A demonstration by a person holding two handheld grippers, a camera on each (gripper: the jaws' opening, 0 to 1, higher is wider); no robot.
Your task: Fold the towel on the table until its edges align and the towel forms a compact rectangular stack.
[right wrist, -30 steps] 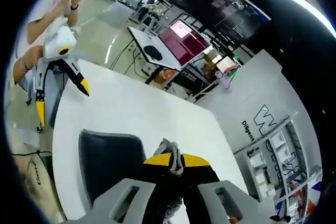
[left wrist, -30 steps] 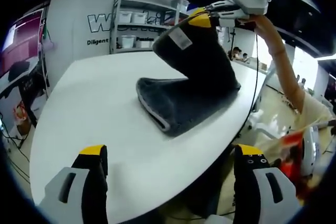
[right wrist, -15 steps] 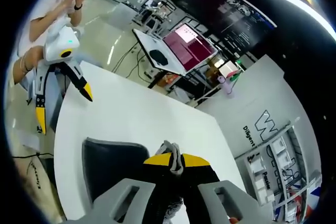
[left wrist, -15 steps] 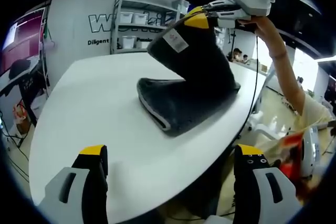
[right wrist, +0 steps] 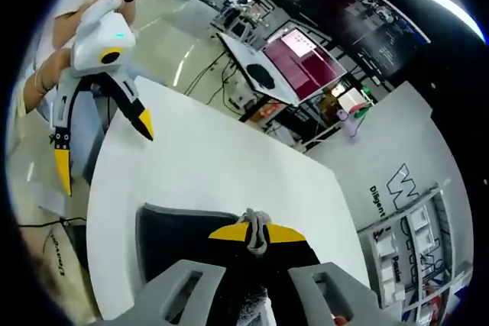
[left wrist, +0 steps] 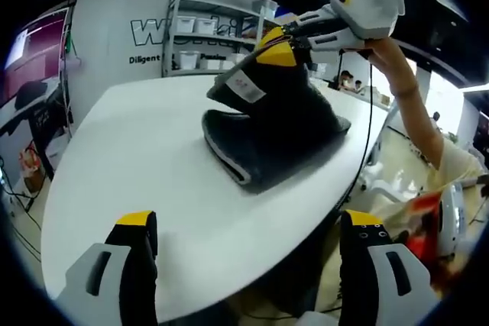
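A dark grey towel (left wrist: 271, 139) lies partly folded on the white table (left wrist: 137, 166), its far layer lifted into the air. My right gripper (left wrist: 281, 42) is shut on that raised edge, which carries a white label (left wrist: 246, 85). From its own view the right gripper (right wrist: 256, 232) pinches the towel's pale hem between yellow tips, with the flat part of the towel (right wrist: 179, 242) below. My left gripper (left wrist: 244, 227) hovers open at the table's near edge, well short of the towel. It appears again as the left gripper (right wrist: 99, 139), held by a hand.
The table (right wrist: 221, 166) has bare room left of the towel. Shelving with white bins (left wrist: 200, 40) stands behind a lettered wall. A desk with a pink screen (right wrist: 294, 55) stands beyond. A person's arm (left wrist: 412, 104) reaches in from the right.
My right gripper has carried the lifted towel edge lower and toward the near side, over the flat part. My left gripper has stayed put.
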